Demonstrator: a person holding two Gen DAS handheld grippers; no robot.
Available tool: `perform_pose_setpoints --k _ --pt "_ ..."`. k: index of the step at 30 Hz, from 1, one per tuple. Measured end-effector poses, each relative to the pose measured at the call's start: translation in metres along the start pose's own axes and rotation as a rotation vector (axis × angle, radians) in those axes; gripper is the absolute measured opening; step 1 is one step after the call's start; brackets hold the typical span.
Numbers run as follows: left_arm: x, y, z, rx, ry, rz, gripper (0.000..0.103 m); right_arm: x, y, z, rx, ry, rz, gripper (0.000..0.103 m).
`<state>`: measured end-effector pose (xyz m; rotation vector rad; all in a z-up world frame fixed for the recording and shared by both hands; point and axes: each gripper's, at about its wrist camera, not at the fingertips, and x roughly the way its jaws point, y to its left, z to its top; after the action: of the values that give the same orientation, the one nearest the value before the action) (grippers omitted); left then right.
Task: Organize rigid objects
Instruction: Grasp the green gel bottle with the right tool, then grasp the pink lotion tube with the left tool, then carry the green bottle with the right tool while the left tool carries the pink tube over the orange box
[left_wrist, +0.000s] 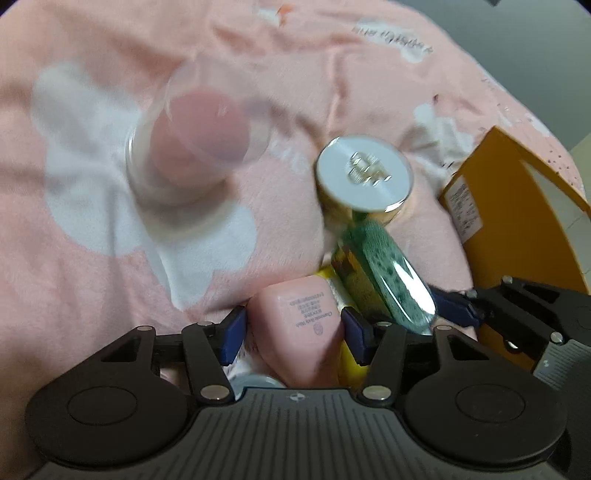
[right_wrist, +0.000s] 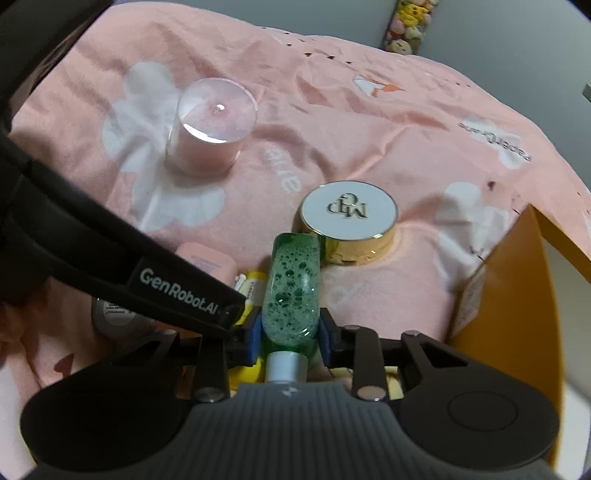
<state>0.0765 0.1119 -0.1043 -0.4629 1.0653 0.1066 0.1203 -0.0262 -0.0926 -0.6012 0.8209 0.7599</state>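
Green, bubble-filled bottle sits between our right gripper pads, both blue pads pressed on its sides just above the silver cap: a firm grip. Our left gripper brackets the pink bottle; its pads stand at both flanks, but we cannot tell whether they press. Both lie on pink cloth, near the gold-rimmed jar.

On the pink blanket are one clear jar, one gold-rimmed compact, one green bottle, one pink bottle, one yellow tube and one orange box.
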Motion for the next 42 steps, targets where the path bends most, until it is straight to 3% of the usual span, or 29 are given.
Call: perform_pose_setpoints --k 6,10,15,27,32,42 --pt "-0.014 -0.005 0.009 0.050 -0.092 0.003 0.063 -0.026 -0.002 -0.003 0.022 -0.029 -0.078 0.030" --pt "-0.001 0.000 0.010 0.015 -0.016 0.047 0.065 -0.016 -0.002 -0.005 0.012 0.015 -0.093 0.030" --pt "-0.006 0.000 0.003 0.021 -0.010 0.083 0.066 -0.013 0.000 -0.006 -0.003 0.025 -0.108 0.039" --pt "0.022 -0.004 0.004 0.059 0.039 0.128 0.063 0.005 0.003 -0.001 -0.055 0.012 -0.087 0.040" --pt "0.012 0.000 0.001 0.027 0.000 0.075 0.056 0.006 0.003 -0.002 -0.050 0.007 -0.067 0.030" --pt "-0.036 -0.004 -0.002 0.018 -0.105 -0.021 0.052 -0.034 -0.009 -0.002 0.043 -0.097 -0.075 0.030"
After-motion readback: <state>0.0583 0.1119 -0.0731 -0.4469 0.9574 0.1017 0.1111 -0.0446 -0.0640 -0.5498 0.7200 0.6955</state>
